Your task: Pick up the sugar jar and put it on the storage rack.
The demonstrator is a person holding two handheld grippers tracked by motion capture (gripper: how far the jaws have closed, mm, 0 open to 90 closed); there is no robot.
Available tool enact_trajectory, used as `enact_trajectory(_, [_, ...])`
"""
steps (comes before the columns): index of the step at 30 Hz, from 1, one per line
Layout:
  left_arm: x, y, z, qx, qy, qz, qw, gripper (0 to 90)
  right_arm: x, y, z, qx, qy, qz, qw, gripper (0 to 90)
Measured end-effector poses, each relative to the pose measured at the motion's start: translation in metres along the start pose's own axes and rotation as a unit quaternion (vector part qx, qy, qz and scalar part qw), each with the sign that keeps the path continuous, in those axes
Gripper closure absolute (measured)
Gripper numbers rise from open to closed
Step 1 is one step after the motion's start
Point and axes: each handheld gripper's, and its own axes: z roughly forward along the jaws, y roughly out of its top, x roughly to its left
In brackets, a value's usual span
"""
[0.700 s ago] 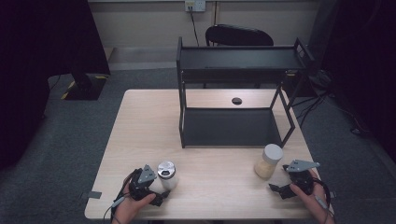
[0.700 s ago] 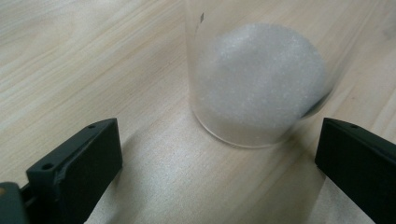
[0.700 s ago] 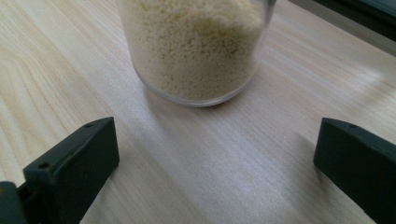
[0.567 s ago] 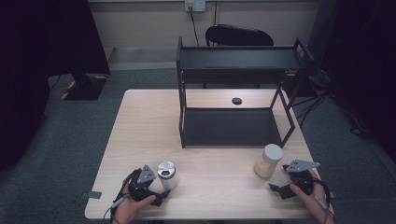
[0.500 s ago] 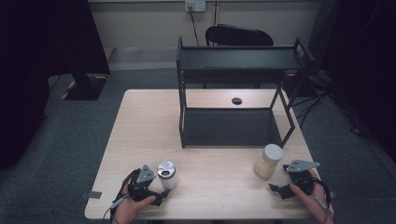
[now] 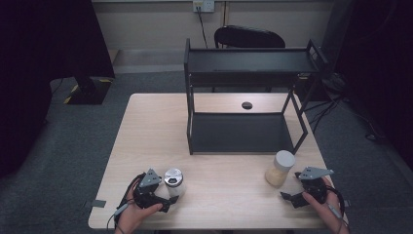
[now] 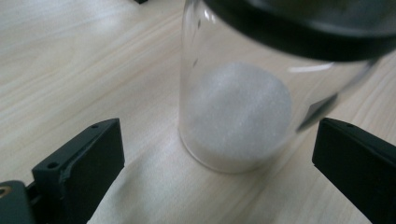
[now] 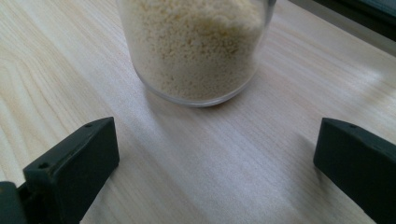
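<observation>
A glass jar of white powder [image 6: 173, 181] with a metal lid stands near the table's front left. My left gripper [image 6: 167, 194] is open around it. In the left gripper view the jar [image 7: 238, 112] stands between and just ahead of the two black jaws, with a gap on each side. At the front right stands a jar of beige grains [image 6: 280, 168] with a white lid. My right gripper [image 6: 292, 187] is open just short of it. In the right gripper view that jar [image 8: 196, 46] is ahead of the wide-spread jaws, which have bare table between them.
A black two-level shelf [image 6: 243, 131] stands on the far half of the wooden table [image 6: 146, 126], with a round cable hole [image 6: 247, 105] behind it. A black chair [image 6: 251, 36] is beyond the table. Grey carpet surrounds it.
</observation>
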Motion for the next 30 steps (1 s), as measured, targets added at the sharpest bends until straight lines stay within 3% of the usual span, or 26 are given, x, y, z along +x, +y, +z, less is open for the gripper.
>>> enact_trajectory(12, [0.003, 0.009, 0.011, -0.004, -0.018, 0.002, 0.9998, 2.3, 0.000, 0.000, 0.000, 0.000, 0.000, 0.000, 1.0000, 0.0])
enact_trajectory(21, [0.004, 0.017, 0.020, -0.012, -0.025, 0.011, 0.9996, 13.7, 0.000, 0.000, 0.000, 0.000, 0.000, 0.000, 1.0000, 0.0])
enact_trajectory(25, [0.005, 0.018, 0.021, -0.015, -0.029, 0.016, 0.9993, 22.7, 0.000, 0.000, 0.000, 0.000, 0.000, 0.000, 1.0000, 0.0])
enact_trajectory(26, [0.006, 0.018, 0.022, -0.015, -0.035, 0.023, 0.9990, 22.7, 0.000, 0.000, 0.000, 0.000, 0.000, 0.000, 1.0000, 0.0])
enact_trajectory(30, [0.001, 0.022, 0.022, -0.011, -0.027, 0.039, 0.9988, 28.0, 0.000, 0.000, 0.000, 0.000, 0.000, 0.000, 1.0000, 0.0])
